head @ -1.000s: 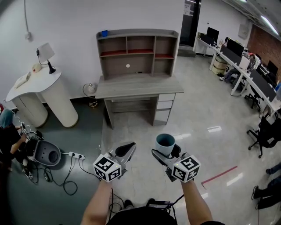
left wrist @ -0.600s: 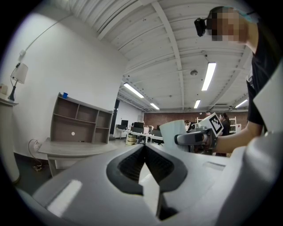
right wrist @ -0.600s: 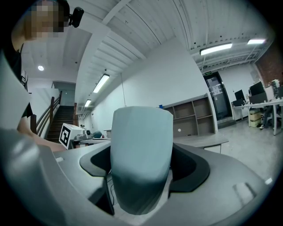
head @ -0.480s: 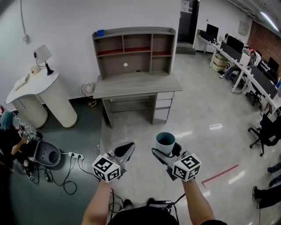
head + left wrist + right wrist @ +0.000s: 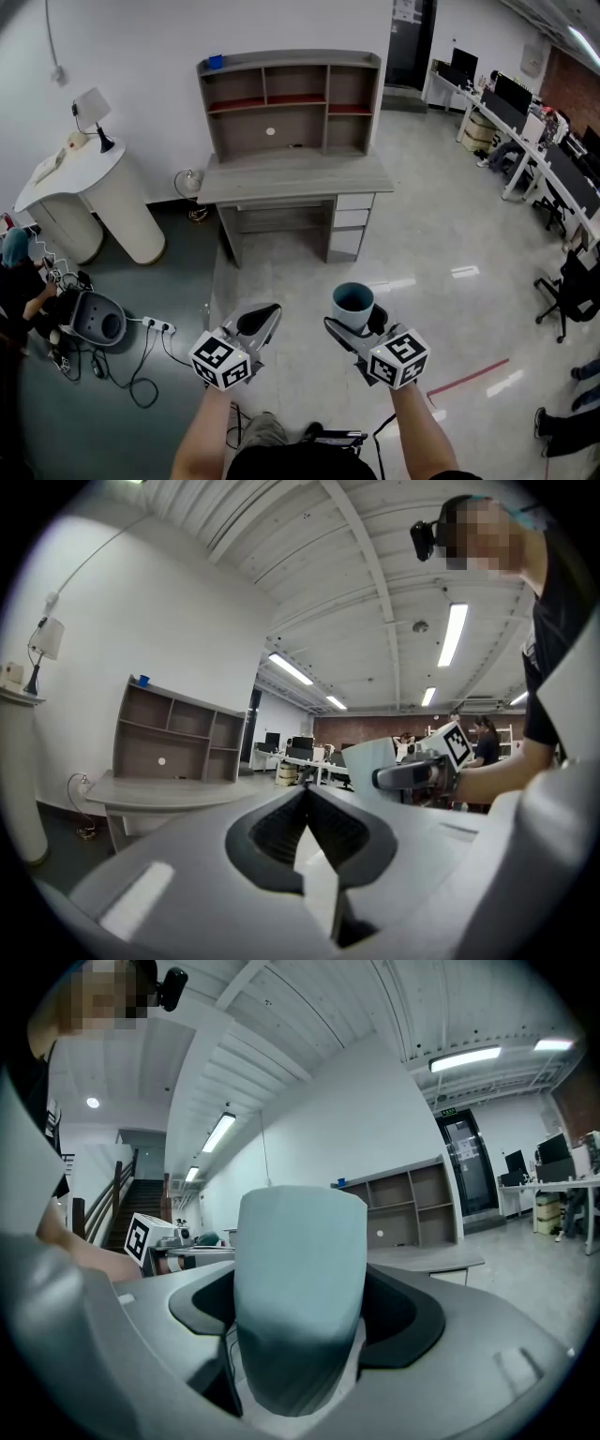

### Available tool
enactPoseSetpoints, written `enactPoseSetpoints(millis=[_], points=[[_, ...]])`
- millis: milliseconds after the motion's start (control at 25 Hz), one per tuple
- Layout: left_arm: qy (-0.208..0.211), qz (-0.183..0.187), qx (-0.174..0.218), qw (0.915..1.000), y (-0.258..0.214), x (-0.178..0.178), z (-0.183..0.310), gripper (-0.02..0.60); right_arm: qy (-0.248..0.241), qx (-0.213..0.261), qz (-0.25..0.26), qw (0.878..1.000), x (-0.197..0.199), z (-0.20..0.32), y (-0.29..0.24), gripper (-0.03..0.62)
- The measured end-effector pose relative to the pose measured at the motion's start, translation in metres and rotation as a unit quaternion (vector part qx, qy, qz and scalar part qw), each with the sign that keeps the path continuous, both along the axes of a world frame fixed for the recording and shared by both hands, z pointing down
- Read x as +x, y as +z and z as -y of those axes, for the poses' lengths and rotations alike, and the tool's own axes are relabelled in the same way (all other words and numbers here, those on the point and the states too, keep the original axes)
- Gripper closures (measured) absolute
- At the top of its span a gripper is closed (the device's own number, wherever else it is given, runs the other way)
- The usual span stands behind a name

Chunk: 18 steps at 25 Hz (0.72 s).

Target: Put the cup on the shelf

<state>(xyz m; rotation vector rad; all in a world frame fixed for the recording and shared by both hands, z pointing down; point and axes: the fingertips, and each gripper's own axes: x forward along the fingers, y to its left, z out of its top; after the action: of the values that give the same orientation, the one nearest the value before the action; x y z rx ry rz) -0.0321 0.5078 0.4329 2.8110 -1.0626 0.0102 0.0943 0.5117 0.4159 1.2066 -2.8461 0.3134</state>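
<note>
A pale blue-grey cup (image 5: 352,305) stands upright in my right gripper (image 5: 354,323), whose jaws are shut on its sides. In the right gripper view the cup (image 5: 298,1288) fills the middle, wedged between the dark pads. My left gripper (image 5: 257,323) is held level beside it, shut with nothing between its jaws (image 5: 305,829). The grey wooden shelf unit (image 5: 289,101) sits on a desk (image 5: 292,178) against the far wall, well ahead of both grippers. Its compartments look mostly bare.
A white rounded counter (image 5: 84,202) with a lamp (image 5: 94,111) stands at the left. A grey bin (image 5: 94,323) and cables lie on the floor at the left, next to a seated person (image 5: 19,281). Office desks and chairs (image 5: 553,187) line the right side.
The view has shifted slightly, so the desk and shelf sit a little higher in the head view. Both grippers hold the same pose, with the cup still gripped.
</note>
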Motion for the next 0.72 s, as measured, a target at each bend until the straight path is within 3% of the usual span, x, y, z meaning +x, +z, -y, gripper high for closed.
enactPoseSetpoints(millis=[280, 720], points=[[-0.005, -0.002, -0.01, 0.9999, 0.015, -0.015, 0.041, 0.583, 0.002, -0.009, -0.001, 1.0, -0.007, 0.038, 0.011, 0.235], [0.033, -0.013, -0.021, 0.9992, 0.026, -0.044, 0.166, 0.583, 0.032, -0.018, -0.014, 0.999, -0.044, 0.157, 0.013, 0.235]])
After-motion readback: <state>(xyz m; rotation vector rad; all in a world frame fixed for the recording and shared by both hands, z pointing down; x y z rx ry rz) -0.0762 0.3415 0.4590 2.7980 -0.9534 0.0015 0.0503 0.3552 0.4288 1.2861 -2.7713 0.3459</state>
